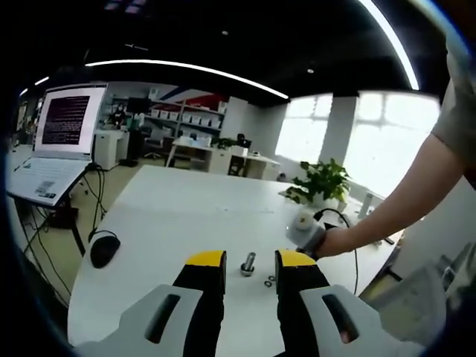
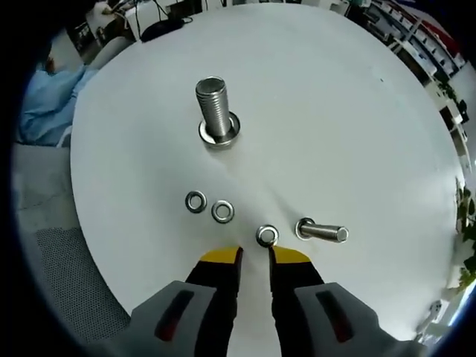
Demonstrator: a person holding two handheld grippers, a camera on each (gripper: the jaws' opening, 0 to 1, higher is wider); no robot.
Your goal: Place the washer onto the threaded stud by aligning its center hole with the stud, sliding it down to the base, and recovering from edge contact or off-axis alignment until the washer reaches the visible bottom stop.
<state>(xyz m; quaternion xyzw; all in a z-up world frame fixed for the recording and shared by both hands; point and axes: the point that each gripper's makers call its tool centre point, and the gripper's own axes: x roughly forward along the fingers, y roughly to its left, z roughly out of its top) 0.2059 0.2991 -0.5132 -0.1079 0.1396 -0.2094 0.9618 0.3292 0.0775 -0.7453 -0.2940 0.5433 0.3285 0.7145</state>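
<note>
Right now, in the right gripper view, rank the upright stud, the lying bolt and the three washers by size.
1. Stud, clearly largest.
2. Bolt.
3. Washers: all look alike, so unranked.

Bare table around upright stud

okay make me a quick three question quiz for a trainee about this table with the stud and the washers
1. True or false: a washer already sits on the upright threaded stud.
2. How many loose washers lie on the white table: A two, B three, C five?
3. Which washer lies nearest the right tongs?

Key
1. False; the threads are bare and nothing rings them.
2. B: left washer, middle washer, near washer.
3. The near washer, just ahead of the open tips, beside the small bolt lying on its side.
</note>
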